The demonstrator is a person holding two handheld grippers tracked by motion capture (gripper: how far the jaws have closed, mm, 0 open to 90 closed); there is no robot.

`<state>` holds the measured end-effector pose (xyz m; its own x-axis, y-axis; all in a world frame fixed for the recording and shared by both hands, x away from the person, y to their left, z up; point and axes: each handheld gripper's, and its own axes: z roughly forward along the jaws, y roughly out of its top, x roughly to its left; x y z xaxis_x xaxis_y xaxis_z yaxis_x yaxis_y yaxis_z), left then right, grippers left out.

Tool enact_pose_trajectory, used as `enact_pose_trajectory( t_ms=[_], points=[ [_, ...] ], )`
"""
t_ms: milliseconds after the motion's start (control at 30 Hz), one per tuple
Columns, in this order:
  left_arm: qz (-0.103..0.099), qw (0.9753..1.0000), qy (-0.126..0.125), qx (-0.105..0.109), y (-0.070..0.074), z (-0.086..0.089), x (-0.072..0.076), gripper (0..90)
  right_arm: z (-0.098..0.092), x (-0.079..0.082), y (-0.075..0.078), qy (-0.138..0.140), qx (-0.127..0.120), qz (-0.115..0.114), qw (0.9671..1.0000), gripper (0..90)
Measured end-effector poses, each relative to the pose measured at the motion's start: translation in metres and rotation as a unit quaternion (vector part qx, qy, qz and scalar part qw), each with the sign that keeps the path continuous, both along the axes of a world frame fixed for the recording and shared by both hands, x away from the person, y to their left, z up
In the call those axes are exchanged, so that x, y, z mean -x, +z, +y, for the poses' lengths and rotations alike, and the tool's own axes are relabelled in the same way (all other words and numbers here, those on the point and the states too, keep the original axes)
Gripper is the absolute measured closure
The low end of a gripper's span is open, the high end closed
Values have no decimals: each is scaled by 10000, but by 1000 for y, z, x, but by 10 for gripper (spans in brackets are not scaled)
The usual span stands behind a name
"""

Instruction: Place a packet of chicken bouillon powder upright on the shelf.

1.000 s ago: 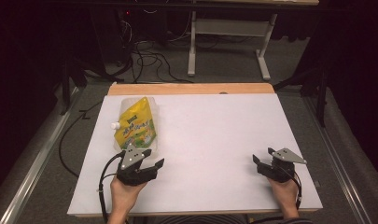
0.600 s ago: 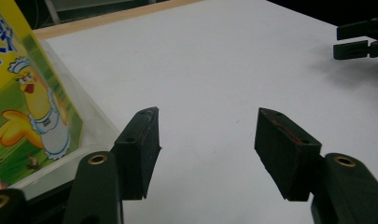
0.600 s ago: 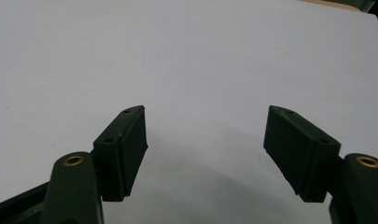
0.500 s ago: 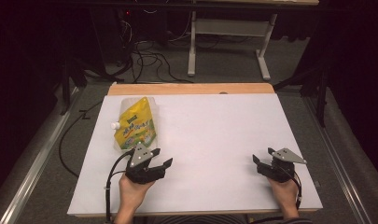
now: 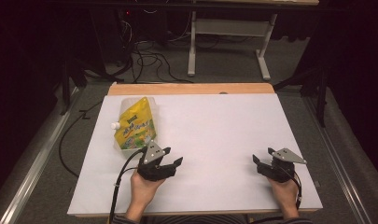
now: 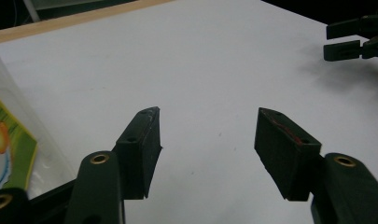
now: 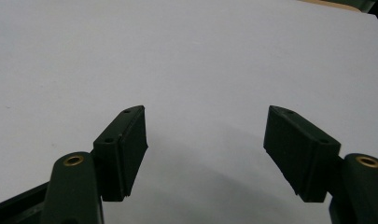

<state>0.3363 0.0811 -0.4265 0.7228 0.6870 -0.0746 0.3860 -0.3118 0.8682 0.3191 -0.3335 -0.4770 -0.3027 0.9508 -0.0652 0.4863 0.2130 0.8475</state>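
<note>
Black left tongs [image 5: 170, 159] gape, empty, low over the surface [image 5: 214, 126], likely staged for a grab | right tongs [image 5: 263, 157] gape, parked well apart | yellow pouch [image 5: 134, 127] flat just beyond left tongs, spout at left edge

The left gripper [image 5: 170, 159] sits low over the table near its front edge, jaws spread wide and angled right. The right gripper [image 5: 262, 158], held in the right hand [image 5: 282, 189], also gapes, pointing left.
</note>
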Motion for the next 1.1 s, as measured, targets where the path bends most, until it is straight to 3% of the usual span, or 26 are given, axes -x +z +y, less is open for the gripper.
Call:
enact_pose_trajectory(
  t_ms=[467,833,1100],
  points=[
    [59,9998,-91,-137,-13,-24,-10,419,0,0,0,1,2,3,10000,307],
    [120,9999,38,-89,-24,-35,-22,421,0,0,0,-1,2,3,10000,306],
    [103,9997,84,-228,-32,-40,-27,421,0,0,0,1,6,4,10000,306]
  ],
)
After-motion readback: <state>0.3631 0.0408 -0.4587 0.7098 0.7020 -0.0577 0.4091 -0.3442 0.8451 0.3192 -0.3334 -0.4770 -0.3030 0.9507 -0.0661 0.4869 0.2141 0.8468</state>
